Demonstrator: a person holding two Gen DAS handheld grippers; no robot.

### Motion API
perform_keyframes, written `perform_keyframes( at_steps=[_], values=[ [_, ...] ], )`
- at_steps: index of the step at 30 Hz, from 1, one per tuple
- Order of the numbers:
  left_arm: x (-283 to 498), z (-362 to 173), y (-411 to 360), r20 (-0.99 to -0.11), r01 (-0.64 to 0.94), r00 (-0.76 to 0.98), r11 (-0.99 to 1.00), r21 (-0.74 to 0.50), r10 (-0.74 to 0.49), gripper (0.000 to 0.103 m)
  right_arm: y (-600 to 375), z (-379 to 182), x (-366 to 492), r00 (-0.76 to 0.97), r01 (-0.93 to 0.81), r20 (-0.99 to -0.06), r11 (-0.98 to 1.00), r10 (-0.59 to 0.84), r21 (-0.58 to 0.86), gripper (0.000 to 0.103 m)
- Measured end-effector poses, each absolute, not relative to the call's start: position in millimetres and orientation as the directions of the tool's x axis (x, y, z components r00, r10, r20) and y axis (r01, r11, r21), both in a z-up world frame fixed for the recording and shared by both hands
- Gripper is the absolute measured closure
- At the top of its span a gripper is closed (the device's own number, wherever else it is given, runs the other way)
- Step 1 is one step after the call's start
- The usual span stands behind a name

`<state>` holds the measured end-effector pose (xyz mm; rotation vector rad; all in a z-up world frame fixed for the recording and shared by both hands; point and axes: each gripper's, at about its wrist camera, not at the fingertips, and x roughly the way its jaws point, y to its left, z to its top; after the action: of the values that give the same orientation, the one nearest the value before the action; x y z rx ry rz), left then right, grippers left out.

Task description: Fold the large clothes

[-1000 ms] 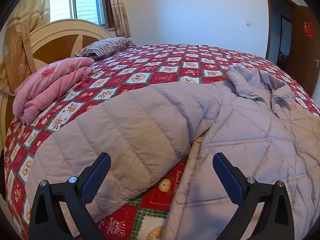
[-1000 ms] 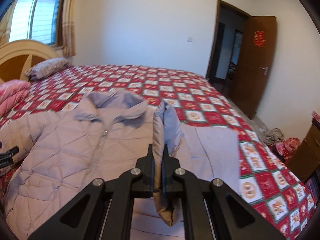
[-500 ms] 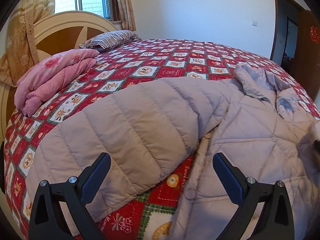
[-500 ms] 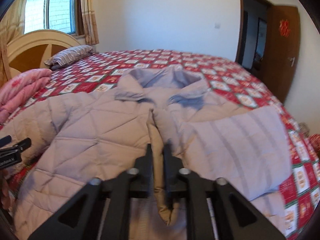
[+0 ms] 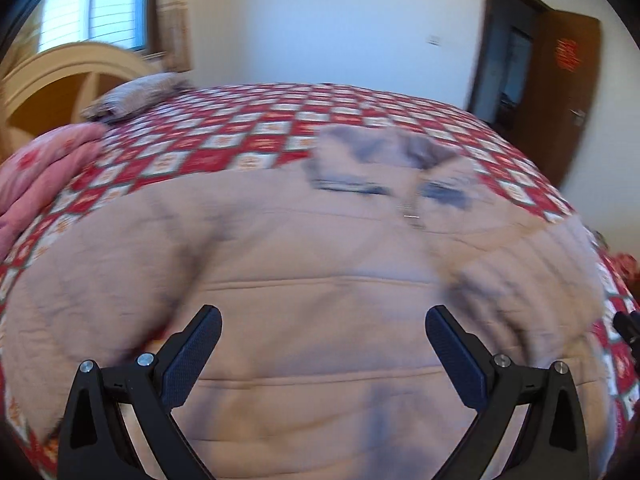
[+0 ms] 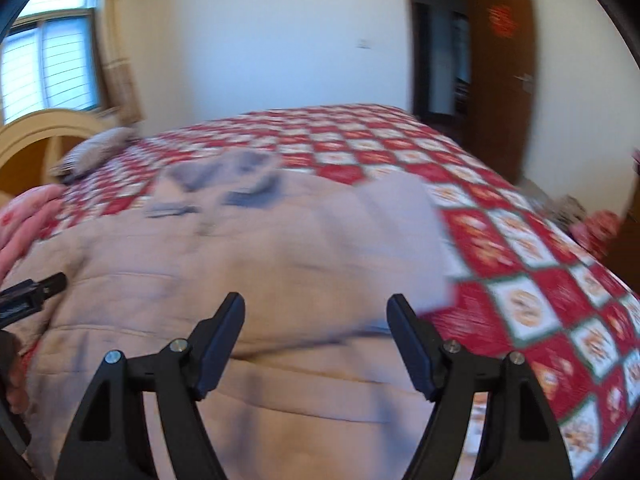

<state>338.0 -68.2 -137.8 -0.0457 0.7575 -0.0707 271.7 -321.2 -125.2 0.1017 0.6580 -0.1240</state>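
A large beige quilted jacket (image 5: 320, 300) lies front-up on the bed, collar (image 5: 376, 156) toward the far side; both views are motion-blurred. Its left sleeve (image 5: 100, 264) stretches out to the left, and the right sleeve (image 6: 400, 232) is folded in over the body. My left gripper (image 5: 323, 320) stands open above the jacket's lower front, nothing between its fingers. My right gripper (image 6: 316, 308) hovers over the jacket's right half, jaws opening, no cloth between them. The left gripper's tip (image 6: 36, 290) shows at the right wrist view's left edge.
The bed has a red-and-white patterned cover (image 6: 520, 264). A folded pink quilt (image 5: 36, 184) and a striped pillow (image 5: 136, 96) lie by the wooden headboard (image 5: 72, 76). A brown door (image 6: 504, 76) stands open at the far right, with items on the floor (image 6: 592, 224) beside the bed.
My right gripper let go of the sleeve fold it was pinching, and the sleeve now lies over the jacket body. My left gripper swung right from the left sleeve to the jacket's middle.
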Motion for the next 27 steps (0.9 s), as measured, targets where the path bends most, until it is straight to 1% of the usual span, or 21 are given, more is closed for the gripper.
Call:
perform_keyframes(
  at_steps=[3, 7, 8, 9, 10, 11, 13, 14, 15, 17, 20, 24, 27],
  values=[
    [343.8, -138.1, -117.4, -0.691, 0.131, 0.706, 0.988, -0.085, -0.153, 0.001, -345.5, -134.3, 261.1, 0.768, 0.187, -0.631, 0.981, -0.109, 0.058, 0.026],
    [356.2, -153.1, -171.0, -0.742, 0.221, 0.616, 0.962, -0.162, -0.267, 0.002, -354.1, -149.7, 248.9, 0.754, 0.176, -0.648, 0.983, -0.107, 0.043, 0.025],
    [358.5, -156.8, -179.2, -0.751, 0.231, 0.598, 0.958, -0.172, -0.28, 0.004, -353.8, -153.4, 247.0, 0.756, 0.172, -0.646, 0.984, -0.107, 0.039, 0.025],
    [359.3, -161.2, -189.1, -0.76, 0.246, 0.581, 0.953, -0.176, -0.291, 0.015, -353.6, -157.3, 245.3, 0.757, 0.169, -0.645, 0.985, -0.104, 0.039, 0.024],
    [360.4, -165.5, -197.2, -0.771, 0.267, 0.56, 0.947, -0.179, -0.304, 0.034, -355.6, -160.7, 244.2, 0.757, 0.167, -0.646, 0.985, -0.099, 0.045, 0.024],
    [361.4, -169.7, -203.1, -0.779, 0.283, 0.543, 0.942, -0.182, -0.314, 0.043, -357.2, -164.4, 242.9, 0.755, 0.167, -0.649, 0.984, -0.092, 0.055, 0.023],
    [363.4, -175.3, -209.0, -0.785, 0.302, 0.532, 0.937, -0.174, -0.318, 0.079, -364.0, -170.4, 237.7, 0.753, 0.173, -0.652, 0.982, -0.083, 0.076, 0.024],
    [363.9, -176.6, -209.6, -0.782, 0.313, 0.532, 0.933, -0.176, -0.325, 0.087, -367.4, -174.6, 236.7, 0.751, 0.178, -0.656, 0.98, -0.076, 0.09, 0.023],
    [363.8, -176.4, -208.8, -0.78, 0.316, 0.533, 0.932, -0.175, -0.327, 0.093, -369.8, -177.7, 235.4, 0.75, 0.18, -0.658, 0.979, -0.071, 0.1, 0.023],
    [360.9, -172.2, -200.8, -0.768, 0.309, 0.557, 0.937, -0.162, -0.316, 0.095, -372.8, -182.2, 235.3, 0.748, 0.186, -0.66, 0.976, -0.064, 0.116, 0.023],
    [357.6, -160.3, -183.8, -0.739, 0.297, 0.617, 0.95, -0.099, -0.27, 0.096, -375.3, -184.7, 234.0, 0.752, 0.19, -0.657, 0.972, -0.054, 0.138, 0.023],
    [356.4, -144.1, -151.2, -0.696, 0.257, 0.693, 0.966, -0.004, -0.187, 0.096, -376.5, -185.8, 231.9, 0.755, 0.19, -0.654, 0.97, -0.047, 0.15, 0.023],
    [359.8, -144.0, -130.3, -0.674, 0.22, 0.729, 0.973, 0.068, -0.118, 0.096, -374.6, -186.8, 233.4, 0.749, 0.184, -0.662, 0.972, -0.042, 0.146, 0.023]
  ],
)
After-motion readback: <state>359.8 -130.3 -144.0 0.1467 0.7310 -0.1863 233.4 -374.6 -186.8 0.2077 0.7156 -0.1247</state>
